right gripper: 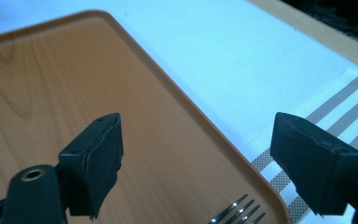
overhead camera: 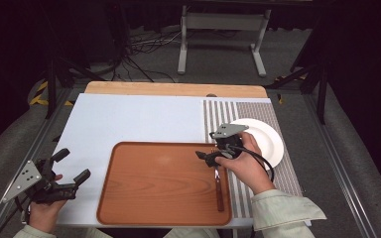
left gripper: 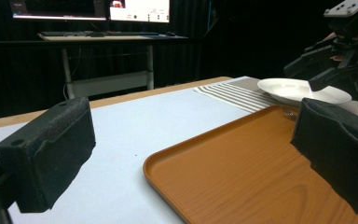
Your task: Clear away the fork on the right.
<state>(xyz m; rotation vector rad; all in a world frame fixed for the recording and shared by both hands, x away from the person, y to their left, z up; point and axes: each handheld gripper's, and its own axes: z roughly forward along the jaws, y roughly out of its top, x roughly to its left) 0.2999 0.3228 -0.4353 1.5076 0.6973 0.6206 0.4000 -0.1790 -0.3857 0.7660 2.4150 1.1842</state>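
A reddish-brown wood-grain rectangular tray (overhead camera: 163, 183) sits on a pale blue table covering (overhead camera: 129, 119), beside a grey-and-white striped placemat (overhead camera: 218, 116) carrying a plain white round plate (overhead camera: 265, 136). A light wooden table edge (overhead camera: 176, 89) borders the far side. A fork with silver tines and a brown wooden handle (overhead camera: 219, 188) lies on the tray. Both grippers' jaw pads are black.

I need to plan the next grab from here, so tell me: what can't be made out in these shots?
- Fork: in the high view the right tool covers its head; in the right gripper view the bottom edge cuts off all but the tines.
- White plate: near side behind the right hand, high view.
- Tray: cropped in both gripper views.
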